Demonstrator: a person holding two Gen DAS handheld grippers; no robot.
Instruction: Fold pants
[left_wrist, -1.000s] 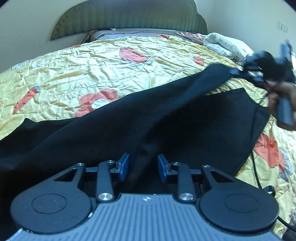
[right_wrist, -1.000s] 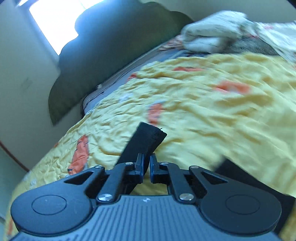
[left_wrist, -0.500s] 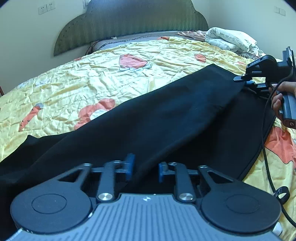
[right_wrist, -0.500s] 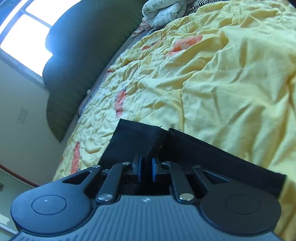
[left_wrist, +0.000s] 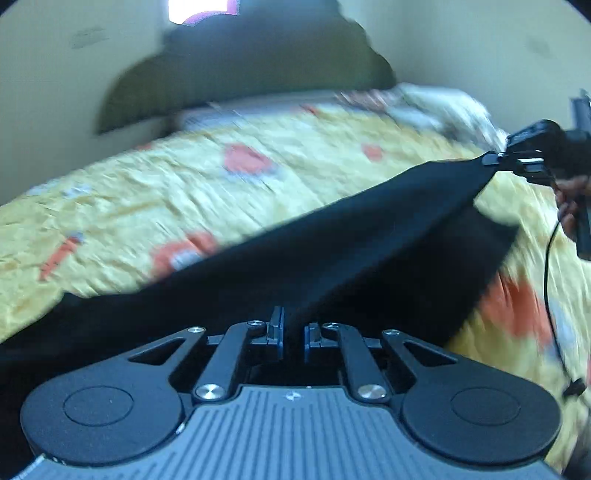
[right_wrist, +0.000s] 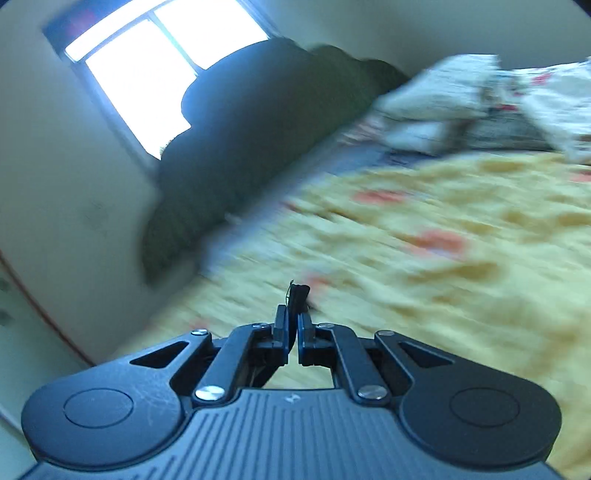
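Note:
The black pants (left_wrist: 332, 251) lie across the yellow flowered bedspread (left_wrist: 184, 192). My left gripper (left_wrist: 293, 334) is shut on a fold of the pants near me. The cloth stretches taut from it up to my right gripper (left_wrist: 495, 158), which pinches the far corner at the upper right, lifted off the bed. In the right wrist view my right gripper (right_wrist: 291, 328) is shut on a thin edge of the pants (right_wrist: 298, 295) that sticks up between its fingers. A lower layer of the pants (left_wrist: 461, 273) rests on the bed under the lifted part.
A dark green headboard (left_wrist: 240, 74) stands against the far wall. White folded bedding (right_wrist: 443, 99) is piled at the bed's far corner. A window (right_wrist: 159, 70) is behind the headboard. A black cable (left_wrist: 550, 295) hangs from the right gripper's handle.
My left gripper has closed on the pants fold. Both grippers have lifted, pulling the upper layer taut between them. Both views are now blurred by motion.

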